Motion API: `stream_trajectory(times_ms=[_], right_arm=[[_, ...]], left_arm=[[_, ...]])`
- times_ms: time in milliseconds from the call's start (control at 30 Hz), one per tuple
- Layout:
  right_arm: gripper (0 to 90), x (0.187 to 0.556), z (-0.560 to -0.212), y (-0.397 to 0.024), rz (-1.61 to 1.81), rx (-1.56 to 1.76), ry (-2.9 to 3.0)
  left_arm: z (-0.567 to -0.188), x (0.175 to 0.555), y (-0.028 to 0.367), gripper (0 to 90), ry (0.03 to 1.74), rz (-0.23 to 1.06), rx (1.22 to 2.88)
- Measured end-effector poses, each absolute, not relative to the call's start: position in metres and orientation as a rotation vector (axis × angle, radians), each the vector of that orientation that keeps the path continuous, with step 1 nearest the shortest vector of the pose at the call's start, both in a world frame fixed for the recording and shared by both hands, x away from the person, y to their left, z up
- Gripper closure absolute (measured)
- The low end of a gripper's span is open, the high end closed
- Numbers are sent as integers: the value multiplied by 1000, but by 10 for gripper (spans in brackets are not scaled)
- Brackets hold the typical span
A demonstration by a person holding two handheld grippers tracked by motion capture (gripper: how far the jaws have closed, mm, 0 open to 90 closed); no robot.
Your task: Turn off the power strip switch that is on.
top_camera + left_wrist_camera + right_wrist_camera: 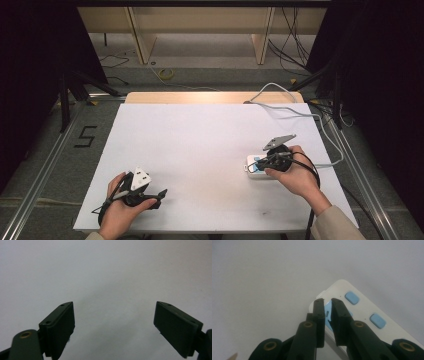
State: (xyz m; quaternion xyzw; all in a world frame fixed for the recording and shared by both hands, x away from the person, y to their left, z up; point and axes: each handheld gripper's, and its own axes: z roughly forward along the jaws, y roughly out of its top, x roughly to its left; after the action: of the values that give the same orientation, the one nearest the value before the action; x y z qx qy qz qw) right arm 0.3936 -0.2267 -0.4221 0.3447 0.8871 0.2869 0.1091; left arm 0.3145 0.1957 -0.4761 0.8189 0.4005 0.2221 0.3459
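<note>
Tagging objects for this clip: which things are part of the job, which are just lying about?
In play: white power strip with blue switches, right gripper over it, jaws nearly together.
Lying about: left gripper open over bare table, yellow cable on the floor.

The high view is looking forward and down over the white table (210, 150); both gripper views are looking closely down at that same tabletop.

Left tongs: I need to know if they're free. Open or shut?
Open. In the left gripper view the left tongs stand wide apart over the bare white table, nothing between them.
</note>
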Motion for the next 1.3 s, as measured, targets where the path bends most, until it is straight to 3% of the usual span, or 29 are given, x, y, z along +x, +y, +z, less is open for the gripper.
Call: stream_trajectory(times_ms=[700,1300], right_arm=[[777,375,-428,-235,914,996,2595],[653,363,-436,-248,977,967,2568]], left_arm=[[-476,314,195,169,1041,574,2122],[-476,314,196,169,1041,573,2129]])
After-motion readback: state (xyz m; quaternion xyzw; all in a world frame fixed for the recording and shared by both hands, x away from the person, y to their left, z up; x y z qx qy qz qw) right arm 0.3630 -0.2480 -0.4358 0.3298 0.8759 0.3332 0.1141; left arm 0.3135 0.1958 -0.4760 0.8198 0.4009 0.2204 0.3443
